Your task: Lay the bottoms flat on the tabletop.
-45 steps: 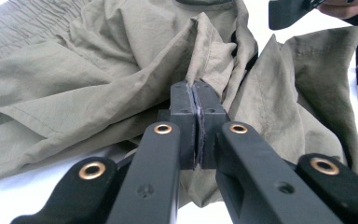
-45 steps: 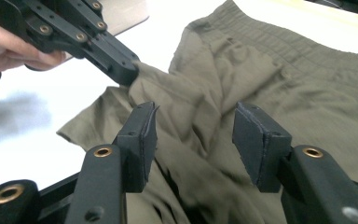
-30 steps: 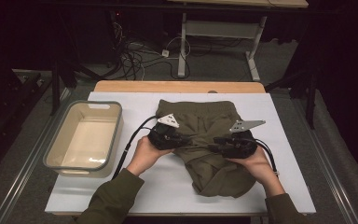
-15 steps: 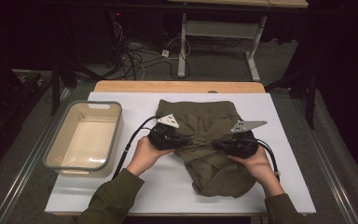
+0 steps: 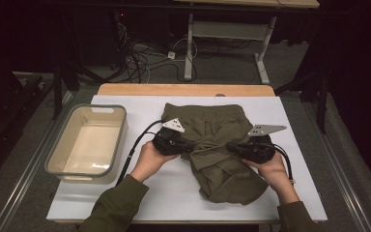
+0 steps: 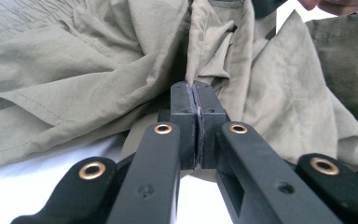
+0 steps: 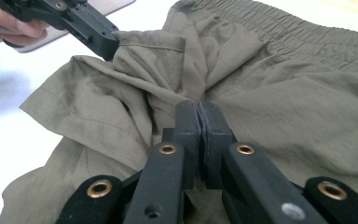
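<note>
Two things lie on the white bench (image 5: 174, 203): a pair of olive-green shorts (image 5: 222, 169) near its middle and, well apart at the left, a beige plastic tub (image 5: 58, 159) with a grey-green rim, rectangular with rounded corners. We see the shorts with their gathered elastic waistband at the far side and the legs toward the person, so the long axis runs from far to near; the fabric is bunched across the middle, and the lower part spreads in a rounded fold near the front edge. The cloth is thin, woven and matt, creased into soft ridges, with stitched hems along the leg openings. We can read no label or writing on it.

We find the left tongs (image 5: 192, 145) at the left side of the bunched middle, held in the left hand (image 5: 149, 157); in the left gripper view (image 6: 193, 100) the jaws stand pressed together with a fold of the shorts (image 6: 98, 70) pinched at their tips. The right tongs (image 5: 228, 146) come in from the opposite side in the right hand (image 5: 273, 169); their jaws have just been closing, and in the right gripper view (image 7: 199, 116) they are clenched on a gather of the shorts (image 7: 284, 93). Both pairs of tongs are black plastic with brass-coloured rivets, and each carries a grey three-cornered plate on top.
</note>
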The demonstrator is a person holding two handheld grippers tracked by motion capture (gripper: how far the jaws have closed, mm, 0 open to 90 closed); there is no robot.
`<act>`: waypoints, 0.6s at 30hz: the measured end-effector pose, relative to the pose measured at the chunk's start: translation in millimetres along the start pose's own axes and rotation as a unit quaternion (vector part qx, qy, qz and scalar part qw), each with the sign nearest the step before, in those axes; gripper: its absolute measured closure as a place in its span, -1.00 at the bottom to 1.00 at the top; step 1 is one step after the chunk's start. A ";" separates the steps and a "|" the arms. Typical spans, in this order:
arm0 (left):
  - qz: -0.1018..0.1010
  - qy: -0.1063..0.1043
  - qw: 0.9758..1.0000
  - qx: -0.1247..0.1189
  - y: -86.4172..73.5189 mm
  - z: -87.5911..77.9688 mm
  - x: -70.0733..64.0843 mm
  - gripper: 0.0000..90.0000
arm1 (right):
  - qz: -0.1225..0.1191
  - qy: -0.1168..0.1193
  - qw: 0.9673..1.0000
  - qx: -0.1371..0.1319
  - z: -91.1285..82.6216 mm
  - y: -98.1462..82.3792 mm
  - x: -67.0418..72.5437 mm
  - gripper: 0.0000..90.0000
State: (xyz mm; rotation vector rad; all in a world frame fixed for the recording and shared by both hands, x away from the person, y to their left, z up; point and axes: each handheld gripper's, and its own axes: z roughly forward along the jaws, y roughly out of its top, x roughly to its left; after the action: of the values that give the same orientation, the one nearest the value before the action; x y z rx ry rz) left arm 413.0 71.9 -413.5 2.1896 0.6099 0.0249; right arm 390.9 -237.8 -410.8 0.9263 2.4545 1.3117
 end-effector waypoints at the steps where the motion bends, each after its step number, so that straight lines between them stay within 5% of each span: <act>1: -0.001 0.000 1.000 0.000 -0.1 -0.2 0.3 0.93 | 0.004 0.002 1.000 -0.002 -1.0 -0.3 -0.9 0.95; 10: -0.008 0.010 1.000 0.009 -6.8 -2.1 3.0 0.93 | 0.013 -0.006 1.000 -0.005 -6.9 -8.2 -7.7 0.95; 18: -0.022 0.027 0.999 0.004 -29.4 -17.9 5.0 0.93 | 0.015 -0.012 1.000 -0.007 -8.6 -10.1 -8.9 0.95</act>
State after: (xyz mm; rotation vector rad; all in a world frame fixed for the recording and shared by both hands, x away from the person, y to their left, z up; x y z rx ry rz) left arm 401.1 102.7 -424.6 2.1891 0.6889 0.0594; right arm 389.6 -253.1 -414.8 0.9724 2.4200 1.3186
